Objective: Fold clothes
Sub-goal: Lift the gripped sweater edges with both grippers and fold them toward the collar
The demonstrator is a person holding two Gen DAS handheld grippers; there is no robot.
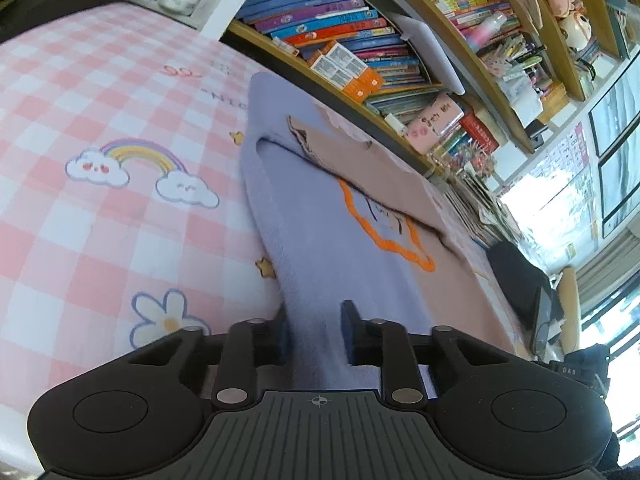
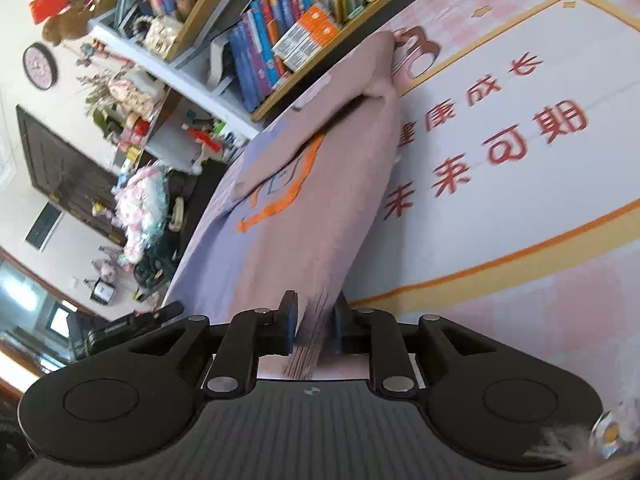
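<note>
Right now I have a two-tone sweater (image 1: 320,240), lavender on one half and dusty pink on the other with an orange outline (image 1: 384,236) stitched across the middle, pinched at its near hem in both claws and stretched out over the pink checked bedspread (image 1: 100,128) toward the bookshelf (image 1: 360,52). My left claw (image 1: 316,332) has its fingers closed most of the way on the lavender hem corner; my right claw (image 2: 314,320) is nipped onto the ribbed pink hem, the cloth bunched between the pads. It looks like a soft, light knit, limp enough that it sags and creases wherever I don't hold it, and the fleecy surface should give my pads decent purchase rather than slipping. I judge the hem corners the best places to hold, since the ribbing is thicker there; gripping mid-panel would just gather a wrinkle. A far sleeve (image 2: 384,64) lies folded in already, so an uneven pull could drag it loose.
</note>
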